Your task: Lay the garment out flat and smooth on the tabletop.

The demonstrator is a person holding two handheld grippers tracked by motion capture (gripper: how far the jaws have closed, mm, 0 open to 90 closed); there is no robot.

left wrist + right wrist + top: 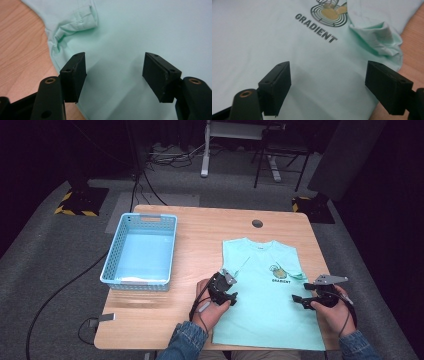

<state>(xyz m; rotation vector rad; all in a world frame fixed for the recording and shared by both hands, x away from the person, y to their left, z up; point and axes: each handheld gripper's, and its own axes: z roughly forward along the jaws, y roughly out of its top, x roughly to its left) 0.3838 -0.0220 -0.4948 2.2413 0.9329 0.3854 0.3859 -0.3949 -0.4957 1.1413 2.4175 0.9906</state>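
Looks like the grab step: both tools, left tool [226, 292] and right tool [306, 301], hover wide open over the mint t-shirt [265, 290]'s side edges on the bench [200, 235], next pinching each edge.

Camera layout: one fixed high view, two close gripper views.

My high view looks forward and down from my side of the table [165, 320], taking in its whole top and the floor beyond. My left gripper view sits low and very near the shirt [140, 37], facing its folded sleeve and the table edge. My right gripper view, equally near, faces the shirt's printed chest. All three share the shirt.
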